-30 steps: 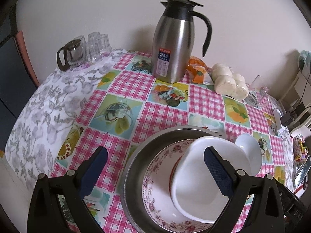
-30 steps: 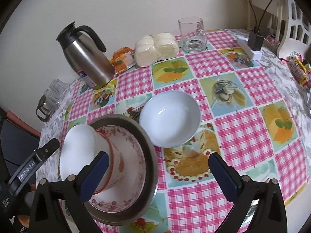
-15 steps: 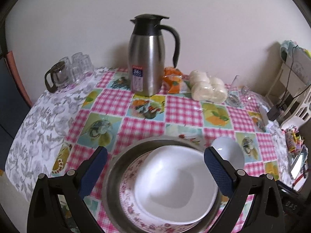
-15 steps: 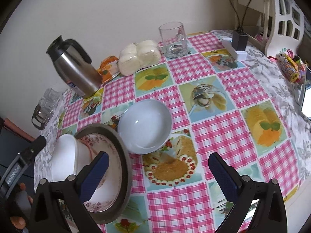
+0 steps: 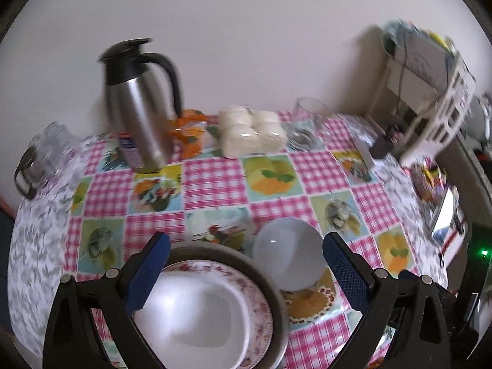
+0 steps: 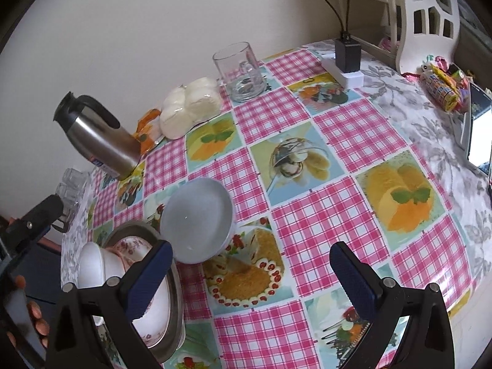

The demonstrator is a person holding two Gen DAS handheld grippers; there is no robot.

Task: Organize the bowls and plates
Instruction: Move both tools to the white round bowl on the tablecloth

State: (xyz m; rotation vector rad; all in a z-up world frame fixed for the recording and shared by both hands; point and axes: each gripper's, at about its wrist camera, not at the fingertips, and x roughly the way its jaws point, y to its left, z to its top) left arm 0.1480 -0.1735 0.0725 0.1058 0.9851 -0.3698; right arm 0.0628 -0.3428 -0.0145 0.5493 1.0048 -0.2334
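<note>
A white bowl (image 5: 200, 316) sits upright in a floral plate (image 5: 258, 301), which lies in a grey metal dish (image 5: 246, 261). A second white bowl (image 5: 289, 255) stands on the tablecloth just right of the dish. My left gripper (image 5: 246, 269) is open and empty, its fingers above the stack and the second bowl. In the right wrist view the stack (image 6: 101, 264) is at lower left and the second bowl (image 6: 196, 218) beside it. My right gripper (image 6: 250, 276) is open and empty, above the tablecloth right of the stack.
A steel thermos jug (image 5: 138, 107), an orange packet (image 5: 187, 132), wrapped white buns (image 5: 252, 132) and a glass mug (image 6: 240, 70) stand along the back wall. Small glasses (image 5: 40, 153) sit far left. A power adapter (image 6: 347, 55), snacks (image 6: 442, 83) and a phone (image 6: 479, 129) lie right.
The left view has swung right and pulled back a little, so the bowl and plate stack now sits at lower left. The right gripper has moved nearer the table and the second bowl.
</note>
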